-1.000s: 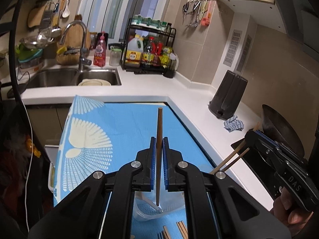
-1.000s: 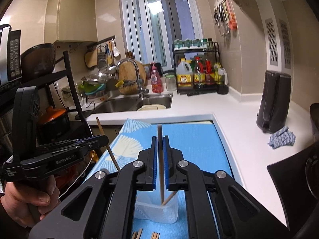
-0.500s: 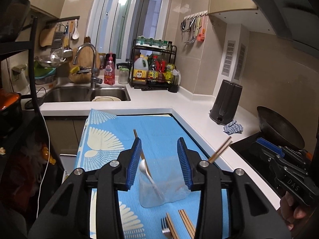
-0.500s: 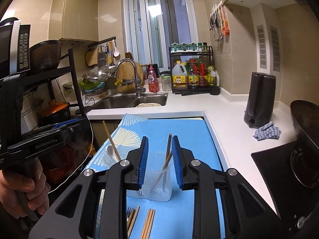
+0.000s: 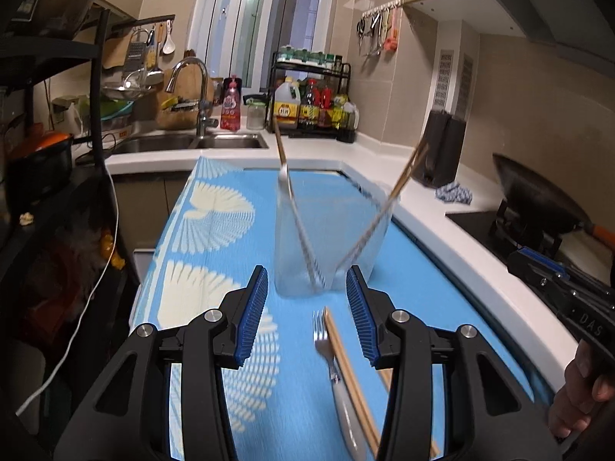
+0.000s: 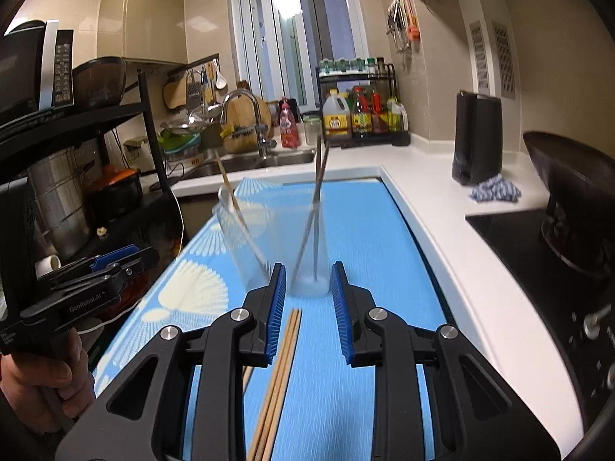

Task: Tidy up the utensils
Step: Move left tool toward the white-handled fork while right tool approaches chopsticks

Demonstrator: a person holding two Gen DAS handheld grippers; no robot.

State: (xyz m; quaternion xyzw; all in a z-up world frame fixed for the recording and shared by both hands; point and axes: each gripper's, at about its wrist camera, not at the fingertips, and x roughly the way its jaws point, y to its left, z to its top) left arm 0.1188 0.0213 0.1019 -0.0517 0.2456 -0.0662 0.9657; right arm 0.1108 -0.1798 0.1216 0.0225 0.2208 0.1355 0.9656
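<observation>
A clear plastic container (image 5: 330, 238) stands on the blue patterned mat (image 5: 215, 230). A white spoon with a wooden handle (image 5: 286, 176) leans left in it and a pair of chopsticks (image 5: 403, 180) leans right. My left gripper (image 5: 307, 307) hovers just short of the container, its jaws opening with nothing between them. Below it on the mat lie a fork (image 5: 326, 342) and more chopsticks (image 5: 349, 365). My right gripper (image 6: 308, 303) is open and empty before the same container (image 6: 284, 238), over loose chopsticks (image 6: 282, 368).
A white counter (image 5: 434, 226) borders the mat on the right, with a black appliance (image 6: 476, 138), a blue cloth (image 6: 496, 192) and a wok (image 6: 576, 192) on the hob. The sink (image 5: 192, 142) and a bottle rack (image 5: 311, 103) are behind. A black shelf (image 6: 77, 126) stands left.
Both grippers have opened and let their sticks drop into the container. Both have drawn back and lower, so the container now stands ahead of the fingers and the utensils on the mat show.
</observation>
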